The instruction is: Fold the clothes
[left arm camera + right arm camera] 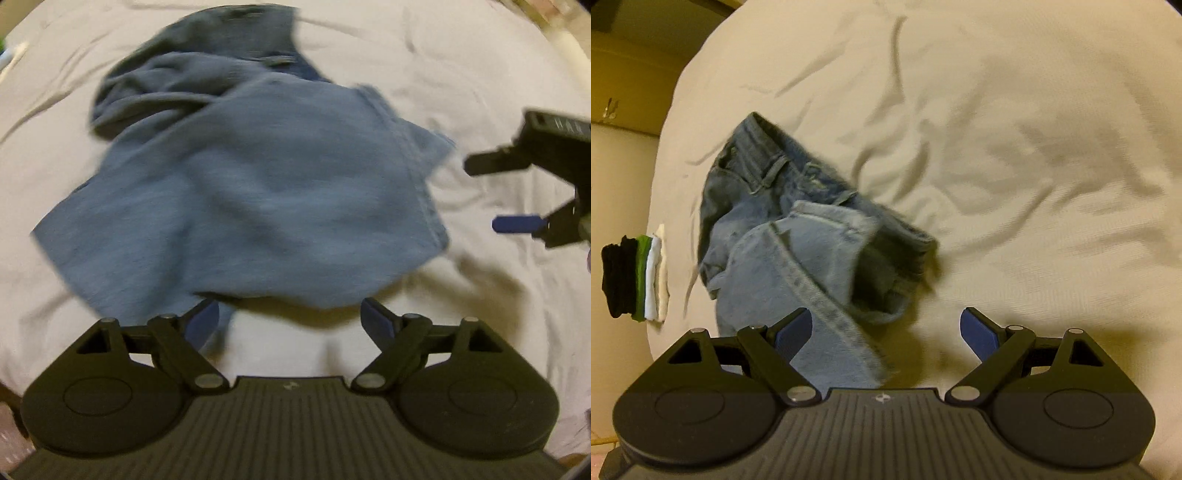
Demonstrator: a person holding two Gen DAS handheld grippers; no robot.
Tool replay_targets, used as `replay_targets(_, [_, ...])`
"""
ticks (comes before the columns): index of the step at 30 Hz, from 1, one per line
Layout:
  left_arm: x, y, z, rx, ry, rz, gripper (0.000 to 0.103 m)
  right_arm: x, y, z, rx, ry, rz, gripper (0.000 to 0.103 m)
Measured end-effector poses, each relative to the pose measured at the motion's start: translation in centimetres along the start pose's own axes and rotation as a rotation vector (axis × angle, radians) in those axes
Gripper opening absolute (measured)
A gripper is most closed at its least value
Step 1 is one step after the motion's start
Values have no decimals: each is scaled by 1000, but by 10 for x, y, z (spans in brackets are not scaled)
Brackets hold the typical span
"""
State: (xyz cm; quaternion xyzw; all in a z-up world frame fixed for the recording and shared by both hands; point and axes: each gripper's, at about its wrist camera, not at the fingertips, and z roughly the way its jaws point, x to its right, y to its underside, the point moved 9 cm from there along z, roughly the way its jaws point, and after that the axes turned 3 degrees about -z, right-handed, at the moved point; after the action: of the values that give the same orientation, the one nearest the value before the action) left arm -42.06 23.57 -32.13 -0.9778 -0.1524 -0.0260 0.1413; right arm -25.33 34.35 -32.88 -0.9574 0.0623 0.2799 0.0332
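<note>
A pair of light blue jeans (pixel 251 184) lies crumpled on the white bed sheet (pixel 480 92). The waistband end is farthest from me and a leg is spread toward me. My left gripper (pixel 290 317) hovers at the near edge of that leg, jaws wide open, its left pad (pixel 203 321) over the cloth's edge. In the right wrist view the jeans (pixel 798 240) lie left of centre, with a hemmed leg running down past the left pad (pixel 796 328). My right gripper (pixel 886 325) is open, nothing pinched. It also shows in the left wrist view as the right gripper (pixel 496 194), beside the jeans.
A stack of folded clothes (pixel 635 280) in black, green and white sits at the bed's left edge in the right wrist view. Wrinkled sheet (pixel 1015 166) spreads to the right of the jeans. A wall shows beyond the bed's left edge.
</note>
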Motion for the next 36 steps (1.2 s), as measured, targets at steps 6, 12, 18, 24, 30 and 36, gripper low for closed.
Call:
replay_targets(6, [35, -6, 25, 69, -148, 178, 87, 40, 0, -11, -23, 29, 24, 90])
replay_targets(12, [56, -1, 43, 92, -281, 346, 89, 64, 5, -13, -53, 42, 43, 90])
replay_targets(18, [48, -9, 34, 147, -366, 375, 58, 65, 5, -7, -66, 30, 39, 90])
replay_targets(24, [62, -27, 34, 242, -453, 460, 74, 58, 3, -3, -64, 15, 32, 90])
replay_targets(30, [32, -41, 32, 272, -416, 325, 14, 54, -2, 7, -51, 19, 27, 90])
replay_targets(36, [-34, -63, -13, 315, -421, 121, 10, 39, -12, 32, 17, -67, 12, 75])
